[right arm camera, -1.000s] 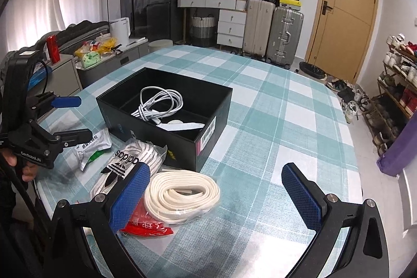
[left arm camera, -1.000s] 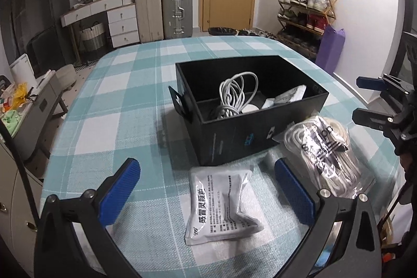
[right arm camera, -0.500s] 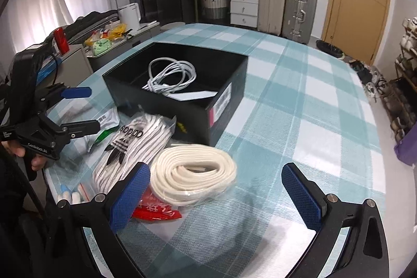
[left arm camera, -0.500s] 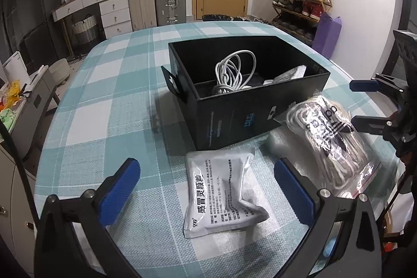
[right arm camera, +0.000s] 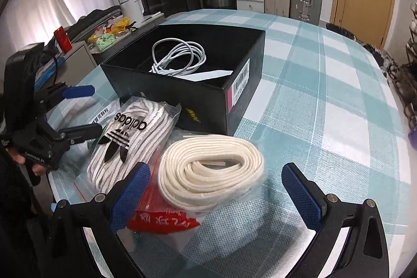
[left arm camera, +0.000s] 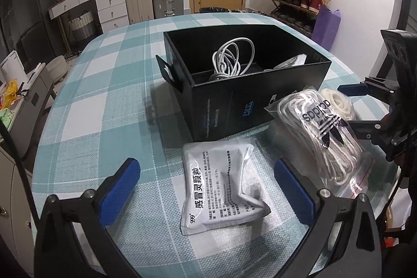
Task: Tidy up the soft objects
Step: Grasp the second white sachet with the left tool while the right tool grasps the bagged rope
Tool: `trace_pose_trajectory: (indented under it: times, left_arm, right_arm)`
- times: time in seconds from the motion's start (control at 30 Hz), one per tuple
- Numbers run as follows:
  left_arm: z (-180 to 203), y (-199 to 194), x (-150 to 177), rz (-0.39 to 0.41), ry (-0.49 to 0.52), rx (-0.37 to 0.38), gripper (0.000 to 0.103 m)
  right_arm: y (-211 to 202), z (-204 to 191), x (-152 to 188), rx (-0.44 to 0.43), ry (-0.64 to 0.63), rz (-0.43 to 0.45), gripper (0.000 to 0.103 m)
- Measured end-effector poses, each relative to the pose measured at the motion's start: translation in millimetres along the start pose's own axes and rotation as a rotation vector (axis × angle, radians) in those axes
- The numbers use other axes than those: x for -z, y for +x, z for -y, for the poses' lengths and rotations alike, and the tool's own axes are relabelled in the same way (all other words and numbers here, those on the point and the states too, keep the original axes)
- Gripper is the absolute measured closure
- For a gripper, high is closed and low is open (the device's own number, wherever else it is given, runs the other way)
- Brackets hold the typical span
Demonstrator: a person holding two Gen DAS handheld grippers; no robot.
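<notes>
Two grippers, left gripper [left arm camera: 207,189] and right gripper [right arm camera: 215,190], jaws wide, empty; white pouch [left arm camera: 221,186] between left fingers: descend square, pinch mid-body.

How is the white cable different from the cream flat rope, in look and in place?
The white cable is thin, round and loosely looped; the cream flat rope is broad, flat and wound in a neat oval coil.

The cable lies inside the black box; the rope lies outside it on the checked tablecloth, in clear wrap, between the fingers of the open right claw.

Both are pale, coiled and ungripped.
</notes>
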State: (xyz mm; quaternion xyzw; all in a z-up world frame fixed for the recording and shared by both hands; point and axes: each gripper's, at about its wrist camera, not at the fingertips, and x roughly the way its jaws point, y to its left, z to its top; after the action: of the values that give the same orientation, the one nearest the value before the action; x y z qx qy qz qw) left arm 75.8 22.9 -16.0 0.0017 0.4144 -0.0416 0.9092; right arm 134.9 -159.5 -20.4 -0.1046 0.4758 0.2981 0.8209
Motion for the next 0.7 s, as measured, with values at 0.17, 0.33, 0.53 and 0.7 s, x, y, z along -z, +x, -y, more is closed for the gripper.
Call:
trace_pose_trajectory:
  times: [0.17, 0.33, 0.53, 0.7]
  left_arm:
    - [1.7, 1.6, 1.6, -0.013, 0.005, 0.003, 0.0]
    - [1.1, 4.3, 2.3, -0.029, 0.001, 0.005, 0.0]
    - [-5.1, 8.3, 3.3, -0.054, -0.033, 0.024, 0.0]
    - [-8.3, 10.8, 4.8, -0.072, -0.049, 0.043, 0.003]
  right_arm:
    - [2.9, 1.5, -0.6, -0.009, 0.008, 0.0, 0.001]
    - [2.8, 0.1, -0.1, -0.031, 0.005, -0.005, 0.012]
    - [-1.1, -1.0, 0.6, -0.03, -0.013, 0.004, 0.026]
    - [-4.6, -0.3, 1.7, -0.027, -0.026, 0.012, 0.031]
